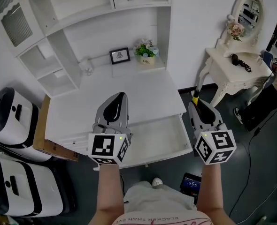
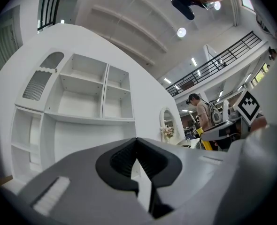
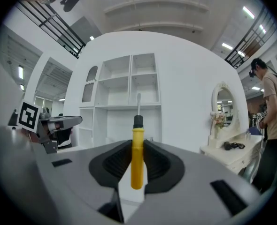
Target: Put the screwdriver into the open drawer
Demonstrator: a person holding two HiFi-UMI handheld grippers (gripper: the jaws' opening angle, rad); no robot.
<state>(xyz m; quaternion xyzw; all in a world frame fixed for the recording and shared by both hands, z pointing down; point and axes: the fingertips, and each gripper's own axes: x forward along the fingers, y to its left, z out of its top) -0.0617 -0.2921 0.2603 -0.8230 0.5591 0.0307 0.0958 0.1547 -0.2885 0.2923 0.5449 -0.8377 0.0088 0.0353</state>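
Note:
The screwdriver (image 3: 137, 158) has a yellow handle and a black collar, and its metal shaft points away from me. My right gripper (image 3: 137, 146) is shut on the handle. In the head view that gripper (image 1: 199, 108) hangs off the desk's right front corner, the screwdriver (image 1: 195, 97) sticking out ahead of it. The white drawer (image 1: 162, 130) is pulled open under the desk's front edge, between the two grippers. My left gripper (image 1: 119, 97) hovers over the drawer's left part; in its own view the left gripper (image 2: 137, 142) has its tips together with nothing held.
On the white desk (image 1: 129, 90) a framed picture (image 1: 119, 55) and a flower pot (image 1: 146, 51) stand at the back below open shelves. A white dressing table (image 1: 237, 69) with a mirror is at the right. White machines (image 1: 11, 121) stand left. A person (image 3: 270, 102) stands far right.

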